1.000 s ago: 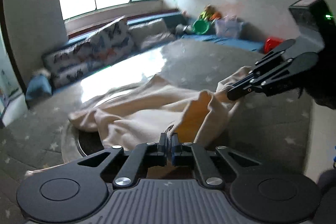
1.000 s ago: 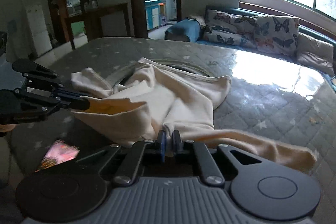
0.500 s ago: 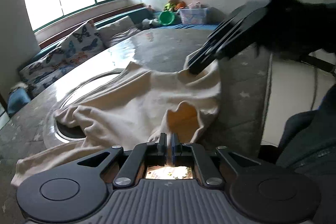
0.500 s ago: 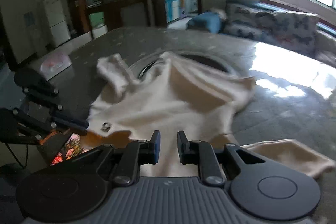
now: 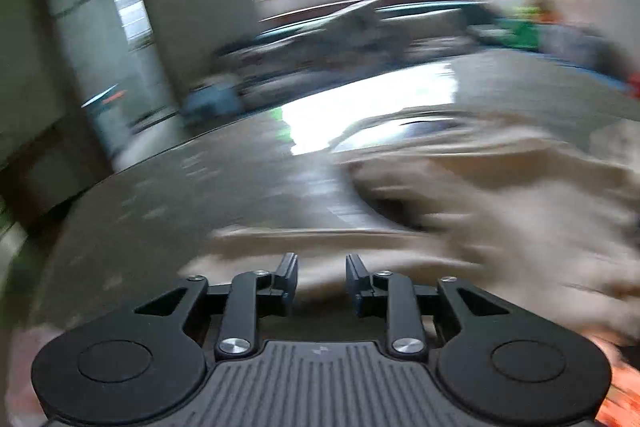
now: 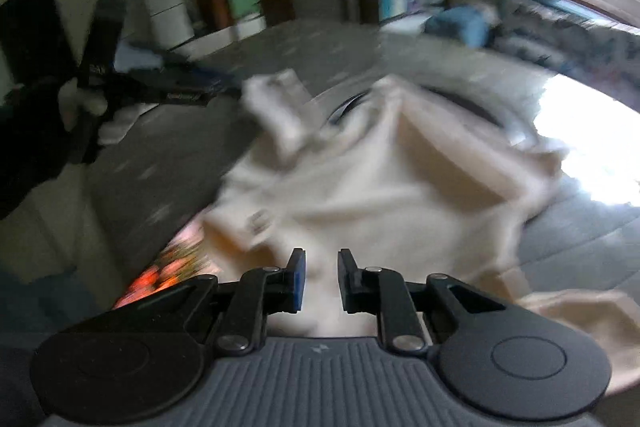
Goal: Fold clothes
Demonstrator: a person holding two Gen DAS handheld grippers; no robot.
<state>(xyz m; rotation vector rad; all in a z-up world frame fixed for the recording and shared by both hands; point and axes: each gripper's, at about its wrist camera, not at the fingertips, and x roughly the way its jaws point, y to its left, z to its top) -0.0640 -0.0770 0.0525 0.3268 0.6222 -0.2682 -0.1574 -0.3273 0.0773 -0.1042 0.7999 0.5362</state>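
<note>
Stretching across both views is a grey quilted table (image 6: 168,155) with a pale star pattern, and window light is glaring off its far side. Lying on it, crumpled and spread out, is a cream garment (image 6: 380,195); it is covering part of a dark round ring set in the table top (image 5: 400,127). Both pictures are smeared by motion, so fine detail in the cloth is hard to read. One bunched end of the garment is sticking up toward the far left in the right wrist view. The right tongs (image 6: 321,277) are sitting just above the near edge of the cloth with their fingers parted by a clear gap, gripping nothing. The left tongs (image 5: 321,277) are likewise standing apart, wider still, with only a flat strip of the garment showing beyond the gap. In the right wrist view the left tongs (image 6: 224,89) are appearing as a dark blur at the left, reaching toward the raised end of cloth; whether they are touching it cannot be told.
</note>
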